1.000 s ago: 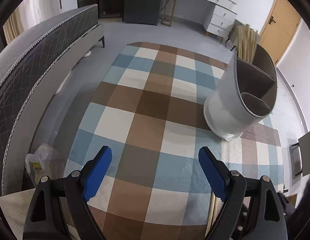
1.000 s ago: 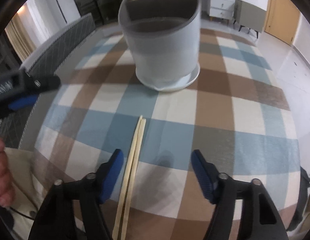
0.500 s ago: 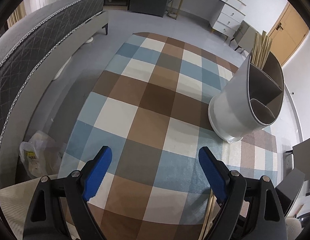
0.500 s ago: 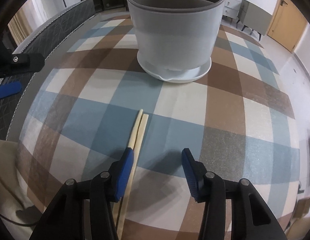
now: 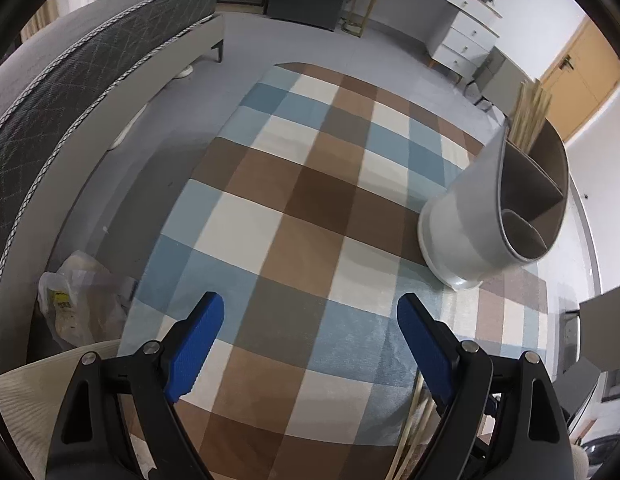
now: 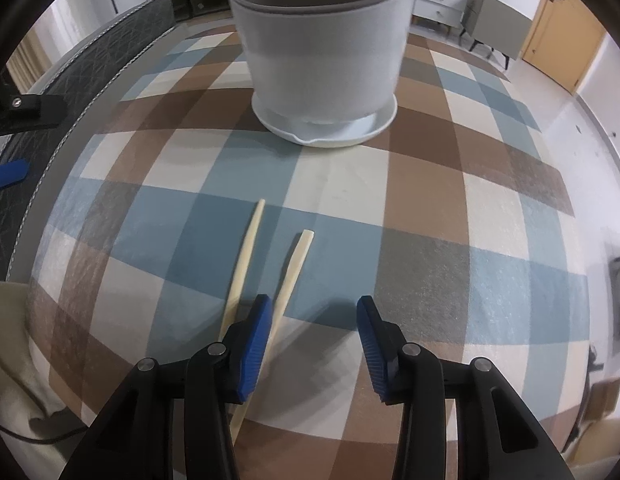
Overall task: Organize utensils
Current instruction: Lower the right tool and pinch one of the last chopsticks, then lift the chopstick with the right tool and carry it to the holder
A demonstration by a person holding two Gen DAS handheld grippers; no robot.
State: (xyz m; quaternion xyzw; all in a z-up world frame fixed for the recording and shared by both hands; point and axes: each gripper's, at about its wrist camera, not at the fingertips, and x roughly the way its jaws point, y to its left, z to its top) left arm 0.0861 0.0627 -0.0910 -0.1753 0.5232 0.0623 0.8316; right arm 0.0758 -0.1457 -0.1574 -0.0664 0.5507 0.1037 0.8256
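A white utensil holder [image 6: 324, 56] with inner compartments stands on its saucer on the checked tablecloth; in the left wrist view the holder [image 5: 490, 224] has several chopsticks [image 5: 530, 116] in its far compartment. Two pale chopsticks lie on the cloth: one [image 6: 246, 256] left, one [image 6: 294, 272] right. My right gripper [image 6: 312, 332] is open low over the cloth, its left finger between the two chopsticks. My left gripper [image 5: 310, 344] is open and empty above the table; the chopsticks' ends [image 5: 414, 432] show by its right finger.
A grey padded bed [image 5: 70, 92] runs along the left of the table. A plastic bag [image 5: 82, 304] lies on the floor beside it. White drawers [image 5: 462, 44] and a wooden door [image 5: 578, 84] stand at the back. The table edge [image 6: 350, 436] is near.
My right gripper has lowered, narrowed its jaws and slid its left finger between the chopsticks, which now lie apart. My left gripper has risen and pulled back a little.
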